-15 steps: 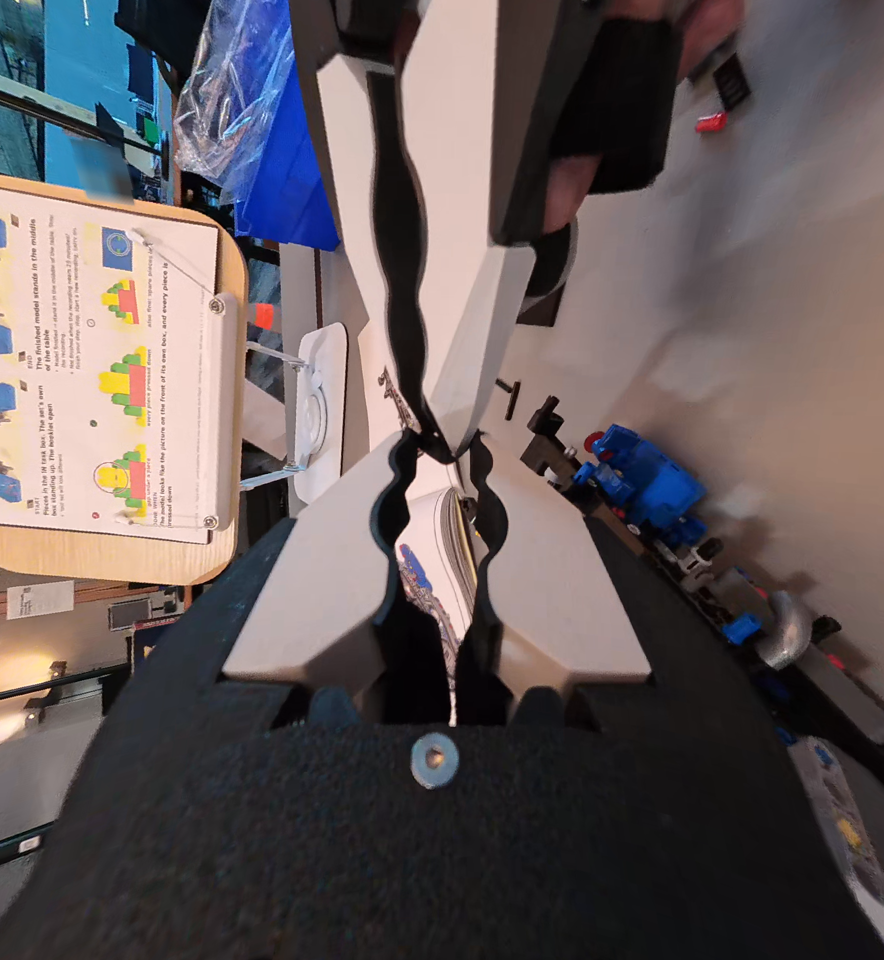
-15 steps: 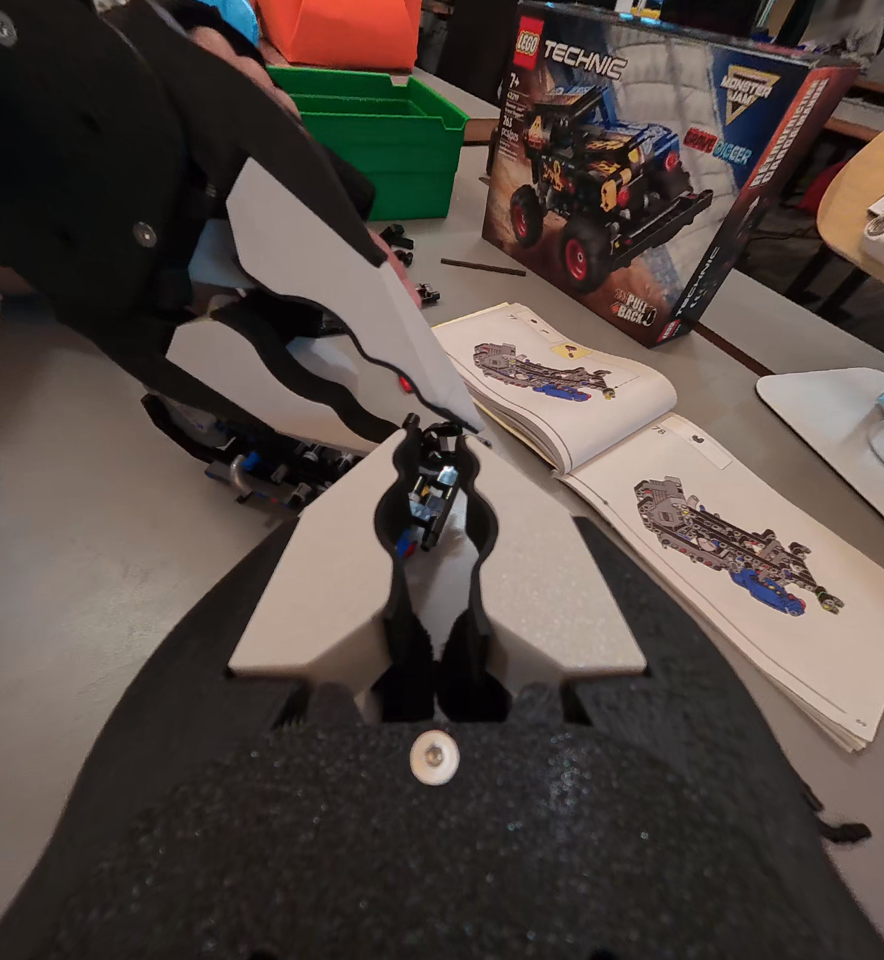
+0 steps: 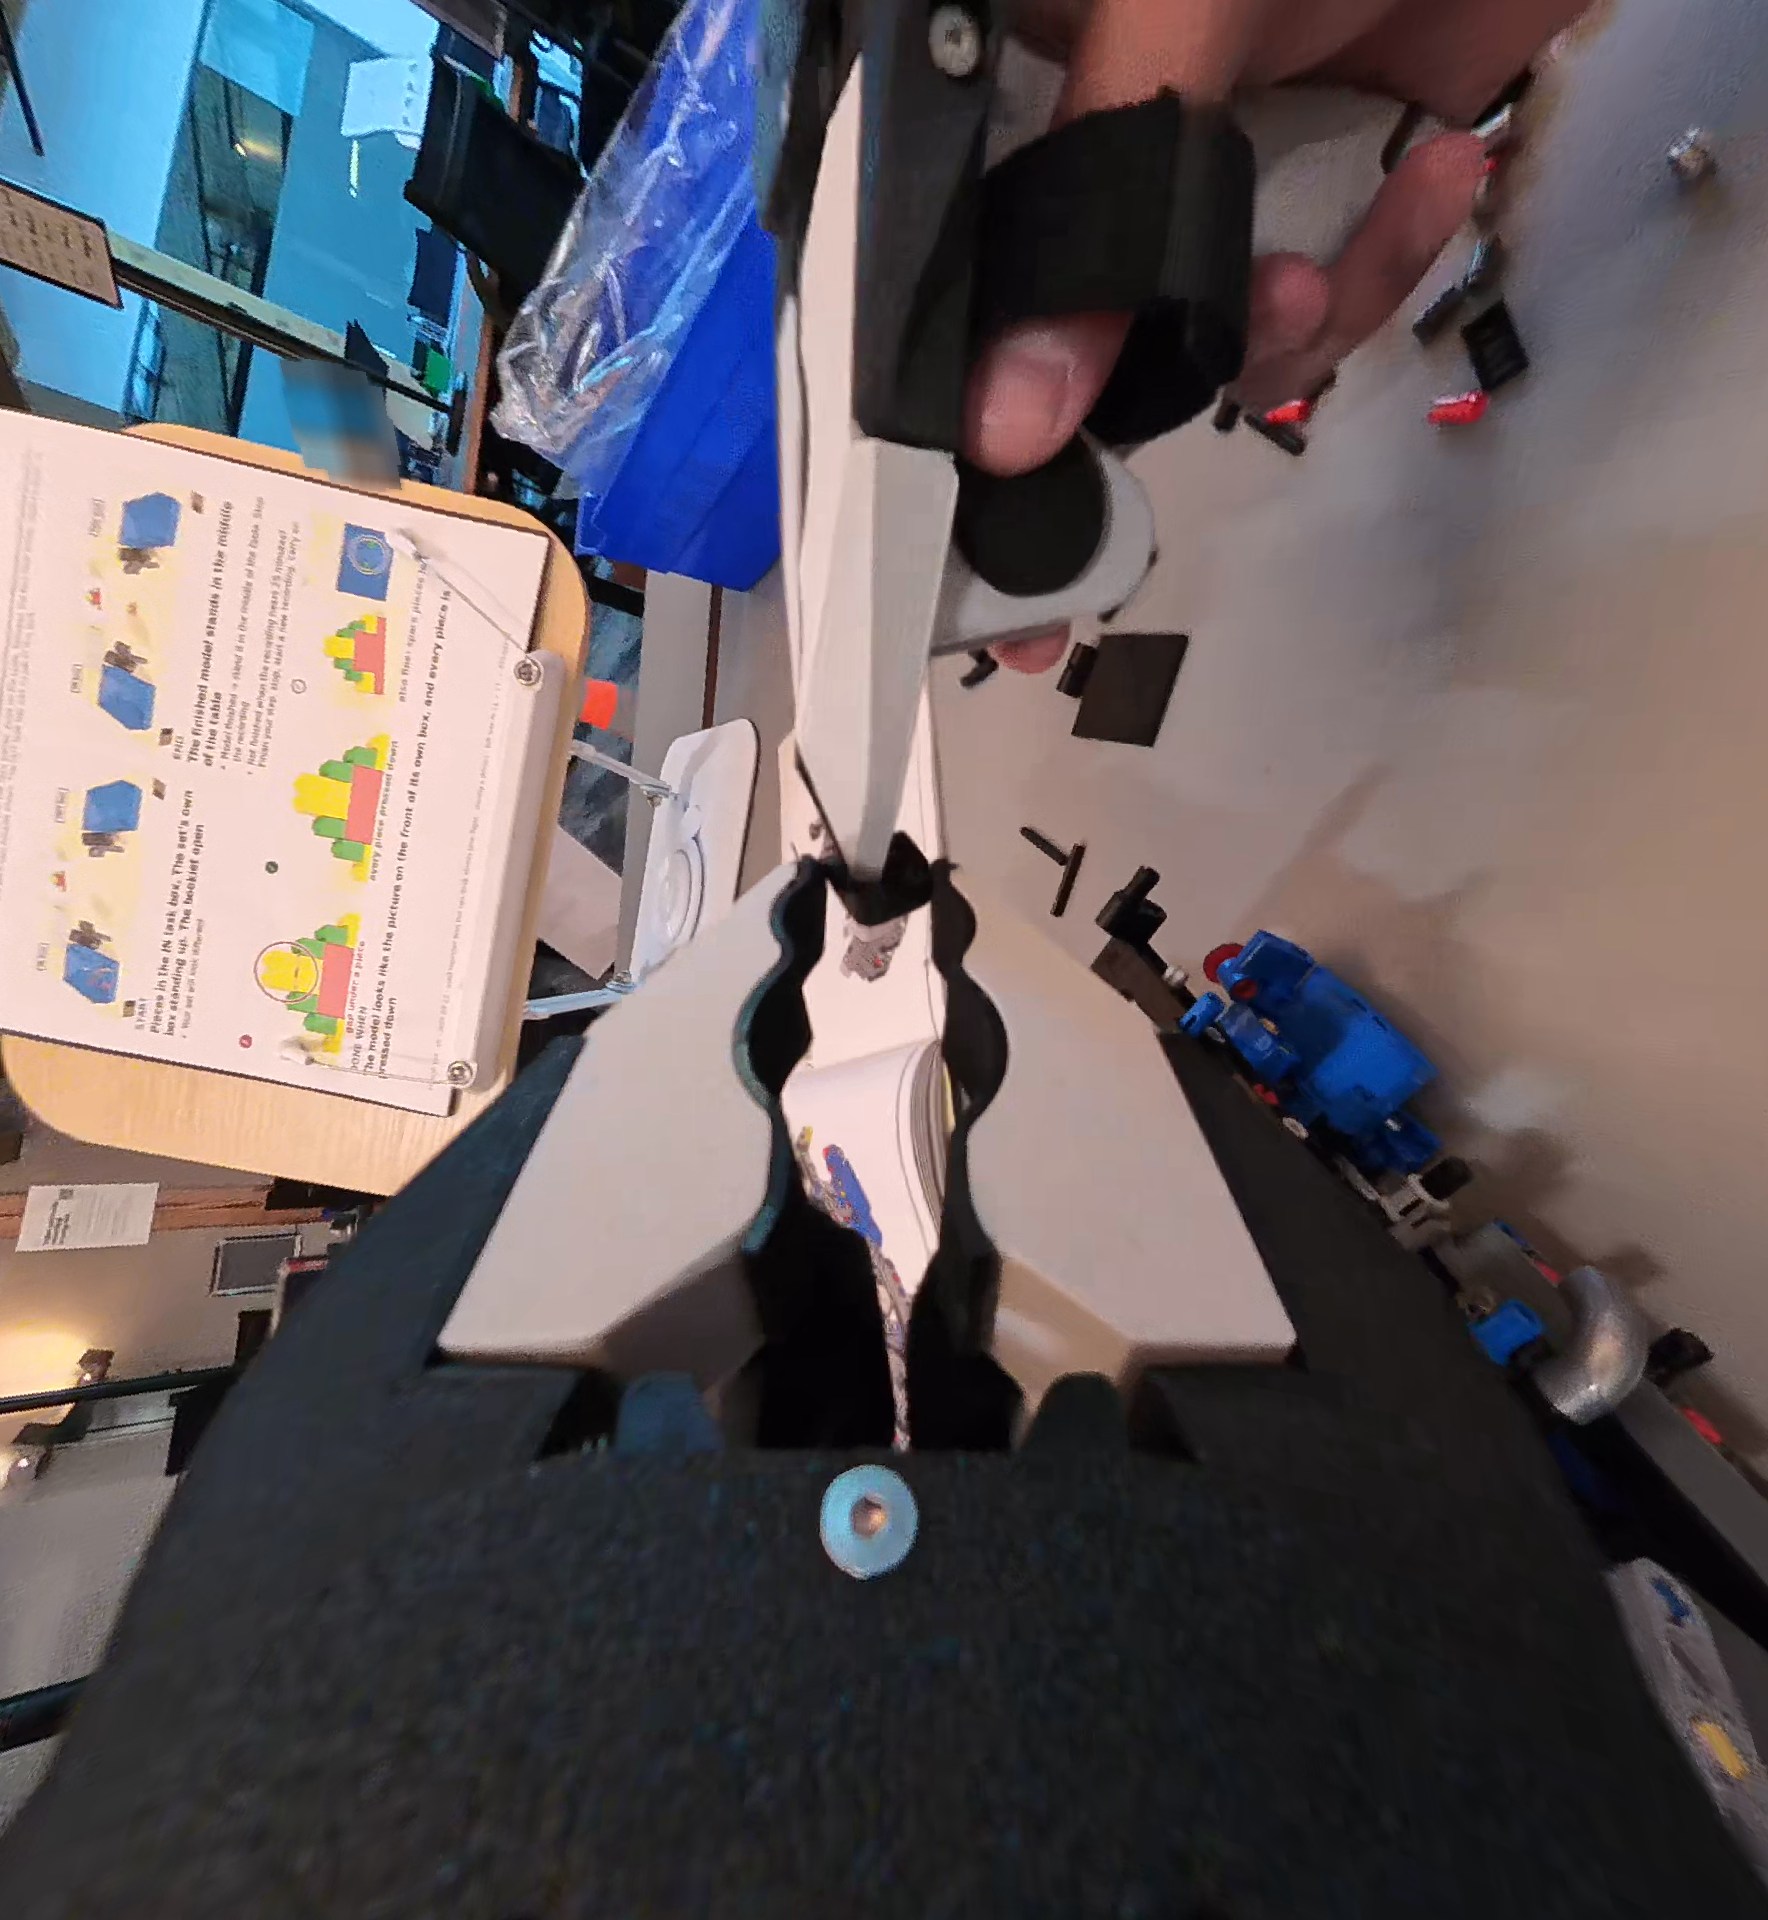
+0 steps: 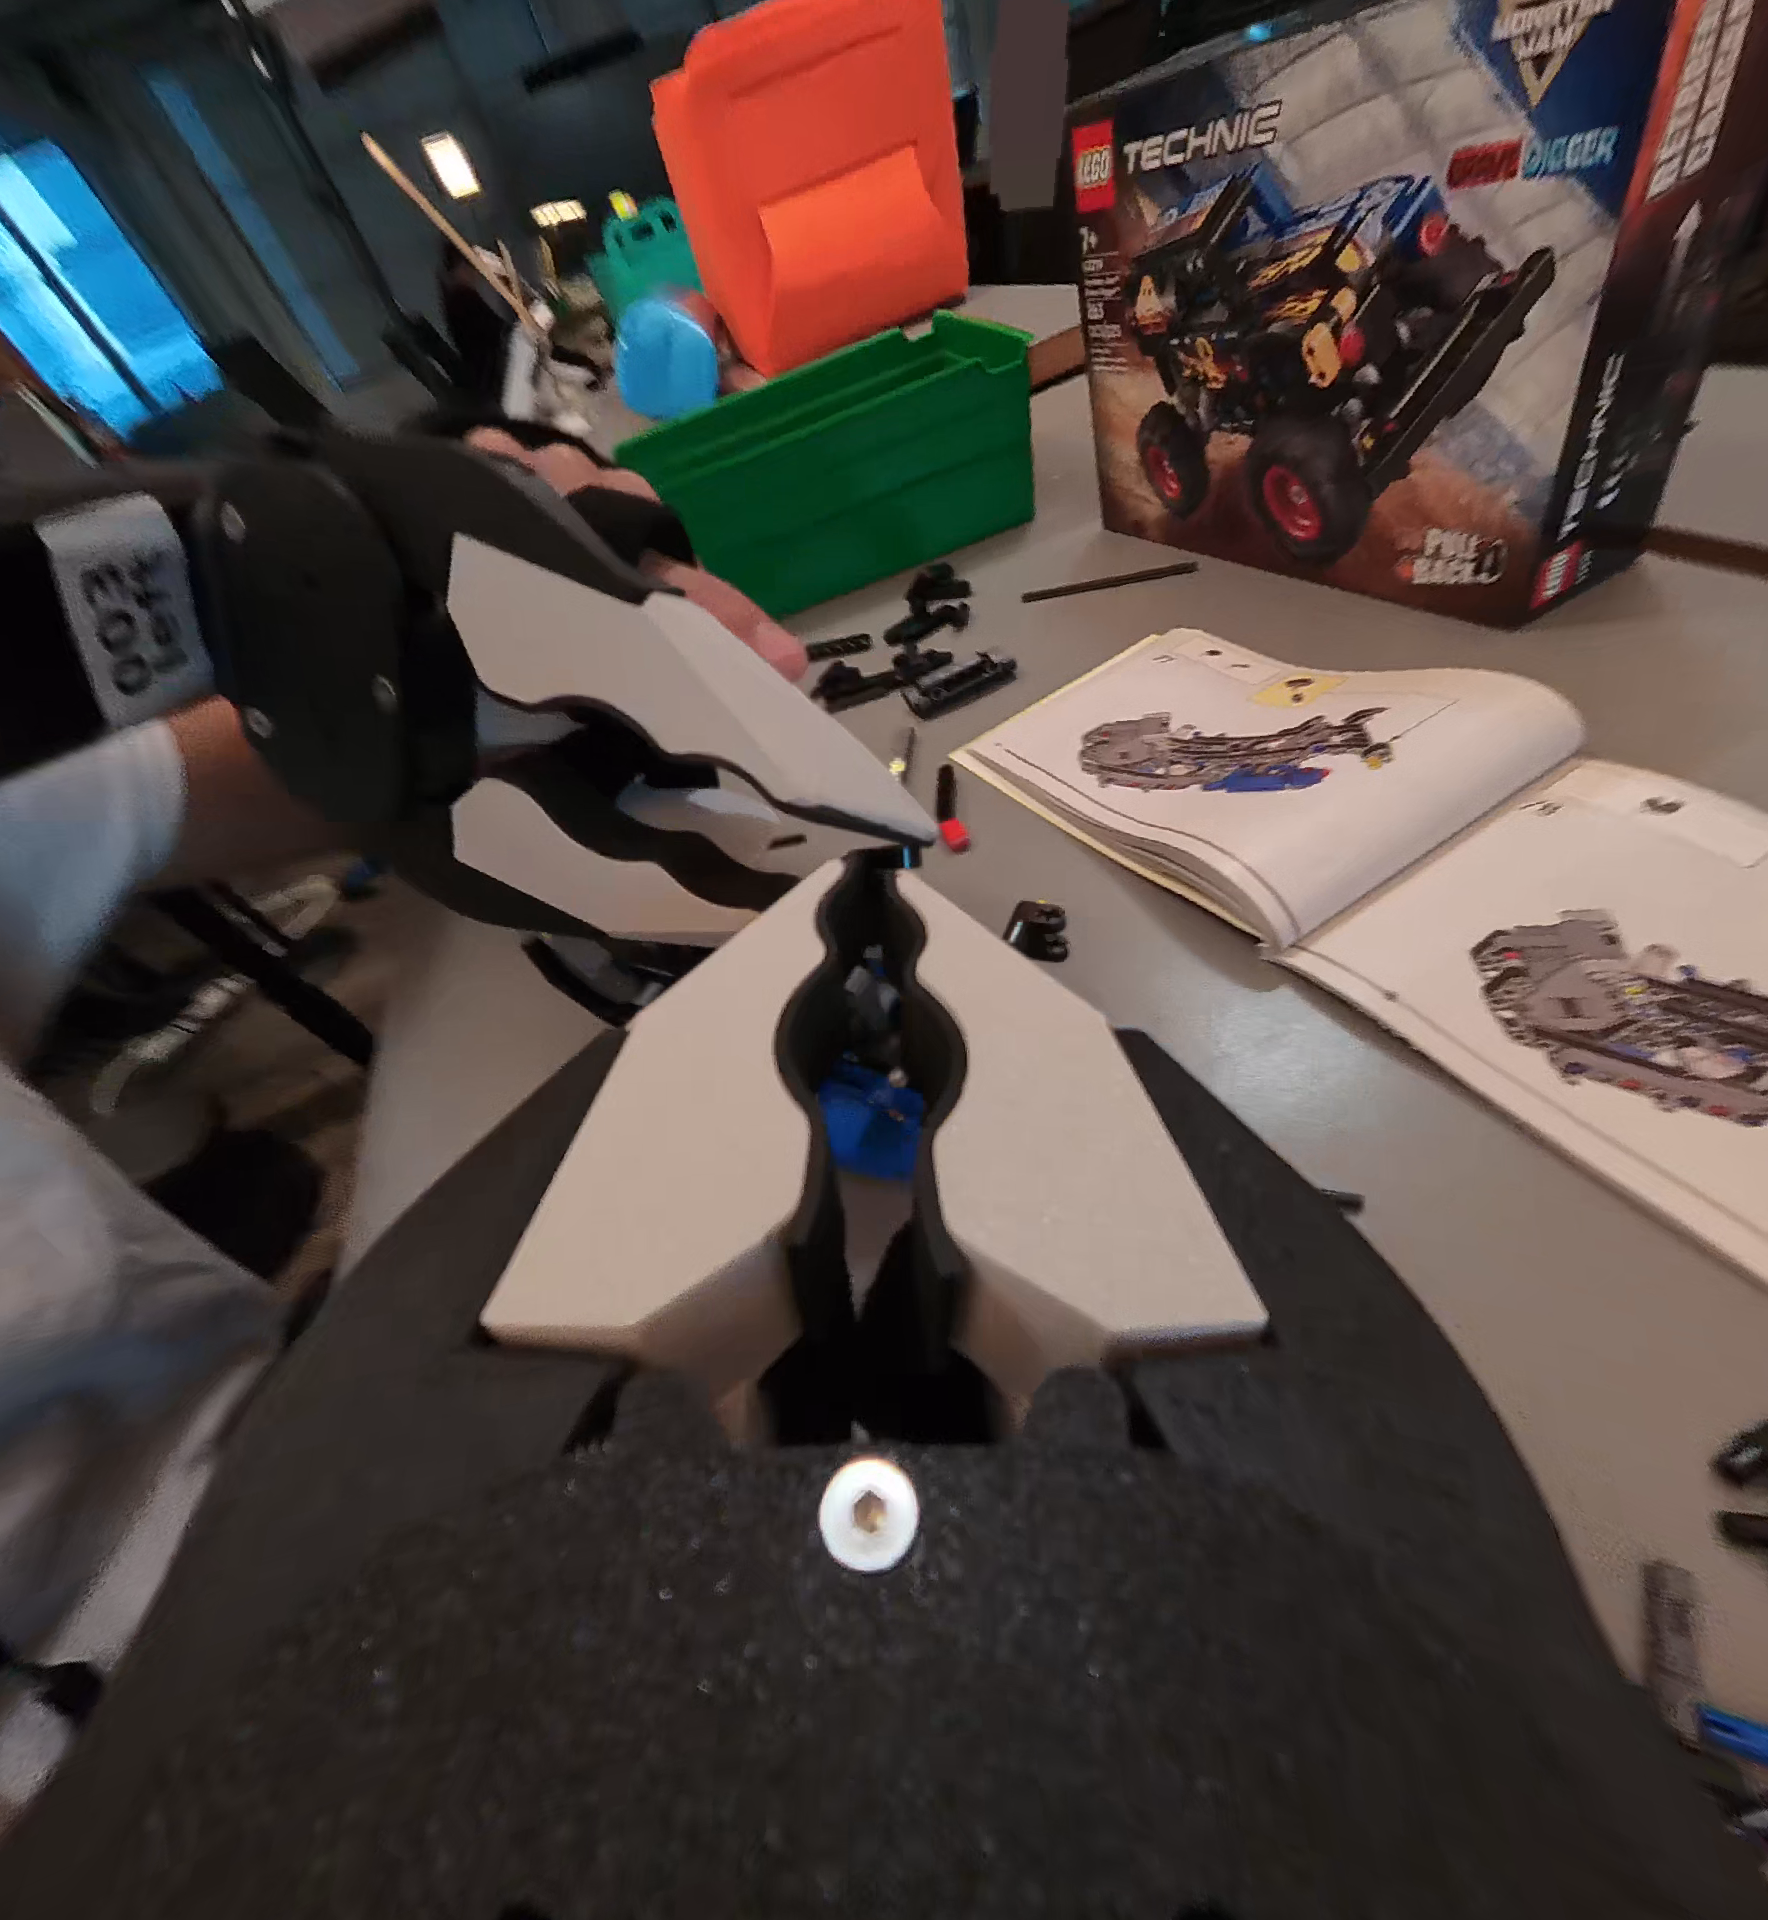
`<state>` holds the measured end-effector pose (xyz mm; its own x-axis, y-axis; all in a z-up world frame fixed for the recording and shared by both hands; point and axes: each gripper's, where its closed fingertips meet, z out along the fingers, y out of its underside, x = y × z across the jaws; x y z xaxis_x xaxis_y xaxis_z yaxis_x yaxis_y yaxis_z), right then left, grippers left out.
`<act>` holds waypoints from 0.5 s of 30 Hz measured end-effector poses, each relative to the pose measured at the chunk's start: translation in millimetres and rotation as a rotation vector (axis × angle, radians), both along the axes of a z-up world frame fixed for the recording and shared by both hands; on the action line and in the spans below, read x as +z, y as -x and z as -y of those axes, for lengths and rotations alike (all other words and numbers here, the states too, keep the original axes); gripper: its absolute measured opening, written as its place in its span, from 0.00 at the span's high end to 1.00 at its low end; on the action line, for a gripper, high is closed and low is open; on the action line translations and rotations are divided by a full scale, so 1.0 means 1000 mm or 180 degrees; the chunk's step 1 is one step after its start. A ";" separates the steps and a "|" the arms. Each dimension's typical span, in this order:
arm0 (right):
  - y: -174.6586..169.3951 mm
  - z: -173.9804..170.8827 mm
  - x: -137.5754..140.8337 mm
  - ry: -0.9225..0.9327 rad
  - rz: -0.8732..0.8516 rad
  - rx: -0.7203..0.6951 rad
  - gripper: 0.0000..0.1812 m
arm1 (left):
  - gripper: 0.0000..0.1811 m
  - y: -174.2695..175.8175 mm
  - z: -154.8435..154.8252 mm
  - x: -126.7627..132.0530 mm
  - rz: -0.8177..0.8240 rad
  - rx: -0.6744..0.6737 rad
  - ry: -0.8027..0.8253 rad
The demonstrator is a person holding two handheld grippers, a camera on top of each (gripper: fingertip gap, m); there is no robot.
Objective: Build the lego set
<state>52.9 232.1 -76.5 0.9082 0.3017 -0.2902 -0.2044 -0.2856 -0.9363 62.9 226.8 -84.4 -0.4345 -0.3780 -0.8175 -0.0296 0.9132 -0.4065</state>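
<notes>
**Lego piece pinched between both my grippers, tip to tip**

Left wrist view: my left gripper [image 3: 875, 899] is clenched at its tips on a small black-and-grey lego piece [image 3: 878, 914], whose long axis runs along my fingers. My right gripper [image 3: 864, 831] comes down from above, its tips touching the same piece. The blue lego chassis [image 3: 1311, 1049] lies on the table [image 3: 1482, 727], to the right.

Right wrist view: my right gripper [image 4: 872, 883] grips the piece [image 4: 875, 868] at its tips, aimed forward over the table. My left gripper [image 4: 901, 831] reaches in from the left, nearly level, meeting it. The open booklet [image 4: 1379, 831] lies just beyond.
</notes>
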 end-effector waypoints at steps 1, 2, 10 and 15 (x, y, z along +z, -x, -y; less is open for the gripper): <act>-0.001 0.001 0.001 0.0002 -0.0170 0.0041 1.00 | 0.90 0.000 0.000 0.002 0.0035 -0.0013 0.0025; -0.002 0.001 0.003 -0.0015 -0.0326 0.0087 1.00 | 0.91 0.000 0.001 0.004 0.0062 -0.0028 0.0063; -0.002 0.005 0.013 -0.0073 -0.1313 0.0483 1.00 | 0.92 0.001 0.005 0.015 0.0219 -0.0101 0.0206; -0.001 0.005 0.010 -0.0051 -0.1266 0.0515 0.98 | 0.92 0.001 0.004 0.011 0.0061 -0.0095 0.0310</act>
